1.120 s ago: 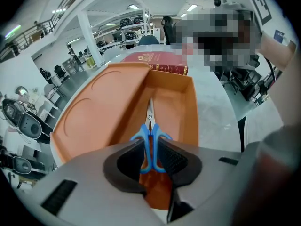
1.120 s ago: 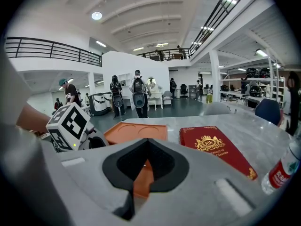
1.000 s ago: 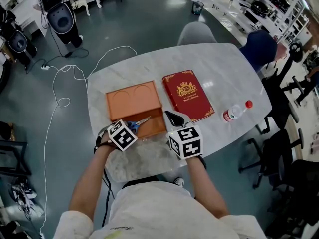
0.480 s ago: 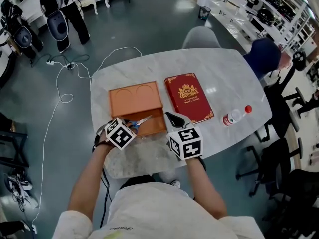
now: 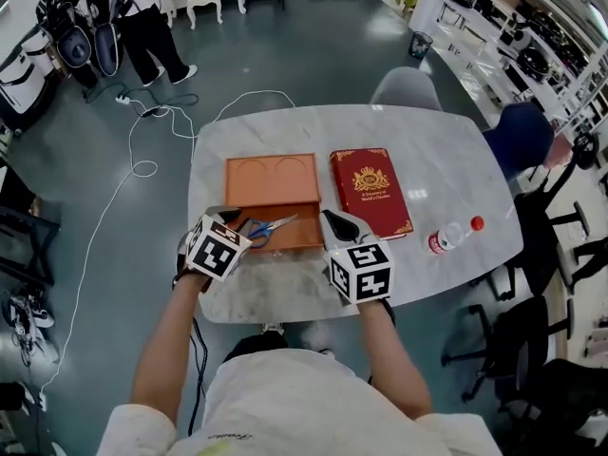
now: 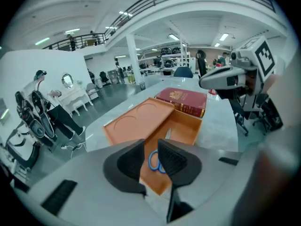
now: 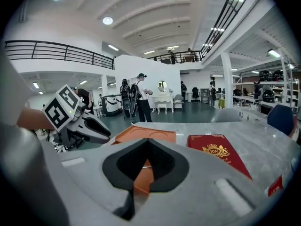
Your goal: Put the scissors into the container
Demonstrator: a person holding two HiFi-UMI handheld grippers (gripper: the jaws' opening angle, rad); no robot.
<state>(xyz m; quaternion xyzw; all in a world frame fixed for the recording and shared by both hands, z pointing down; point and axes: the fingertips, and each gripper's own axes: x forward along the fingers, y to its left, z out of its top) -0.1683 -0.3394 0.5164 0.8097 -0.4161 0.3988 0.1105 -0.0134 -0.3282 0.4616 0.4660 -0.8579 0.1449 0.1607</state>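
The scissors (image 5: 269, 227), blue-handled, lie flat in the tray of the orange container (image 5: 306, 238), whose lid (image 5: 271, 179) lies open behind it. My left gripper (image 5: 231, 224) hovers at the tray's near left corner, apart from the scissors. In the left gripper view its jaws (image 6: 151, 147) stand a little open and empty, with the scissors' blue handles (image 6: 155, 162) showing through the gap. My right gripper (image 5: 334, 224) hangs just right of the tray with its jaws shut and empty (image 7: 148, 142). The container's orange corner (image 7: 141, 180) shows behind the right gripper's pads.
A red book (image 5: 371, 190) lies right of the container. A plastic bottle with a red cap (image 5: 451, 236) lies near the marble table's right edge (image 5: 503, 207). A grey chair (image 5: 404, 88) stands at the far side. A white cable (image 5: 142, 164) trails over the floor to the left.
My left gripper has drawn back slightly to the near left, so the scissors' blue handles lie uncovered in the tray. The right gripper has kept its place beside the container.
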